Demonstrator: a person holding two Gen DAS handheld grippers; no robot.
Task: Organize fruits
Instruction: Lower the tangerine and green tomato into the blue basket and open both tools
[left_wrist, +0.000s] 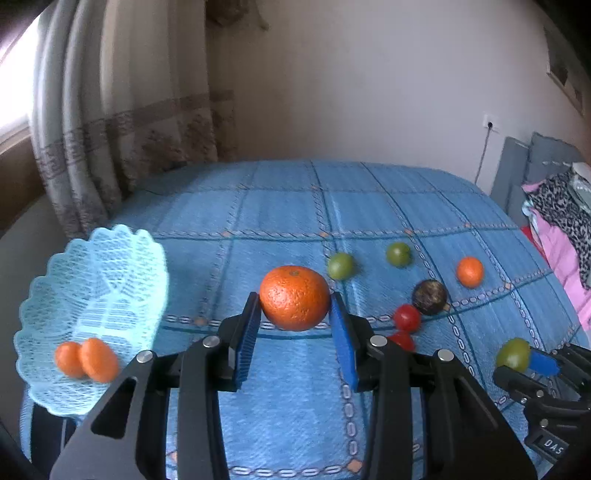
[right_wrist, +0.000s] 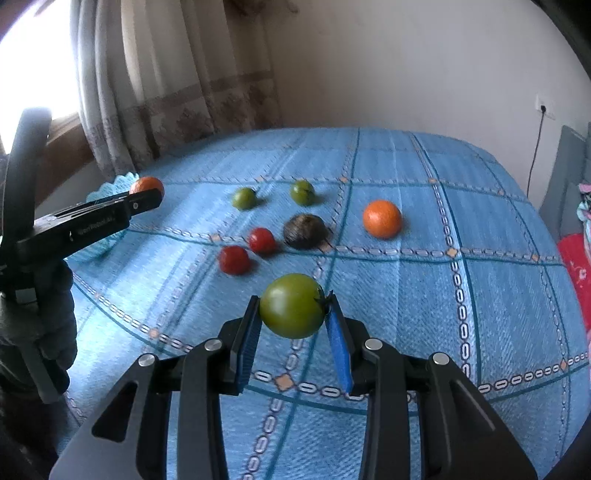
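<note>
holding a big orange (left_wrist: 294, 297) between the blue pads of my left gripper (left_wrist: 295, 314), i keep it above the blue mat (left_wrist: 280, 206). the pads touch the orange on both sides, so the jaws stand about as wide as the fruit. to the left of this gripper stands a light blue mesh basket (left_wrist: 96, 295), tilted in the view, and two small oranges (left_wrist: 86, 359) lie in it, touching each other.

my right gripper (right_wrist: 293, 314) holds a green tomato (right_wrist: 291, 305) between its pads, also lifted over the mat. its dark stem points toward the right pad. in the left wrist view the same gripper comes in at the right edge with the green tomato at its tip.

on the mat more fruits lie apart from both grippers. two small green tomatoes (right_wrist: 243, 198) (right_wrist: 303, 192) are at the far side, near each other. in front of them is a dark round fruit (right_wrist: 306, 231); i cannot tell what kind it is. just beside it on the left are two red tomatoes (right_wrist: 262, 240) (right_wrist: 234, 259), close together. one more orange (right_wrist: 382, 218) lies alone to the right of the dark fruit.

in the right wrist view a gloved hand (right_wrist: 40, 325) grips the handle of the left gripper at the left edge, and the basket shows partly behind that gripper.

behind the mat hangs a curtain (left_wrist: 122, 110) at the left, and a pale wall (left_wrist: 369, 81) is at the back.
</note>
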